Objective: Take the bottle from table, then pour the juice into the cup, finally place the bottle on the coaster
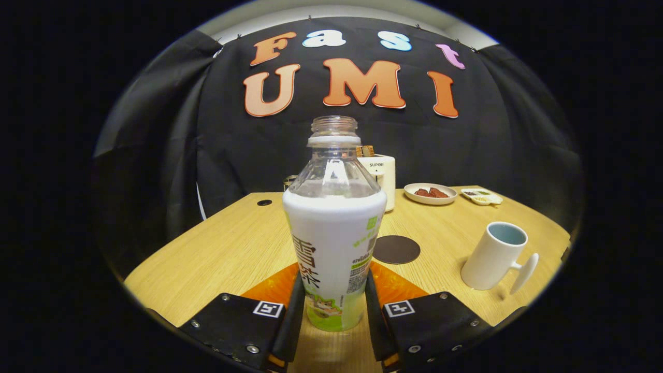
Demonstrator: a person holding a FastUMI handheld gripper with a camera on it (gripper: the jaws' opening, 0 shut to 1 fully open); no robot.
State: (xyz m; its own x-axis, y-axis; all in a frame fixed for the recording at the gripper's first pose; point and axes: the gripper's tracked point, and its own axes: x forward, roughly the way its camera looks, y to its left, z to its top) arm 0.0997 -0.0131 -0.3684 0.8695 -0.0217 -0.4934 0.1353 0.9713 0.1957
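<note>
Your gripper (331, 303) held the uncapped bottle (334, 228) between both fingers at the bench's (217, 254) near edge; juice showed low inside. The white cup (494, 256) near the right edge looked empty. The coaster (396, 249) lay mid-bench, behind the bottle.

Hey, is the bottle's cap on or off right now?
Off. The bottle stands upright between the tool's fingers with its threaded neck bare and open.
</note>
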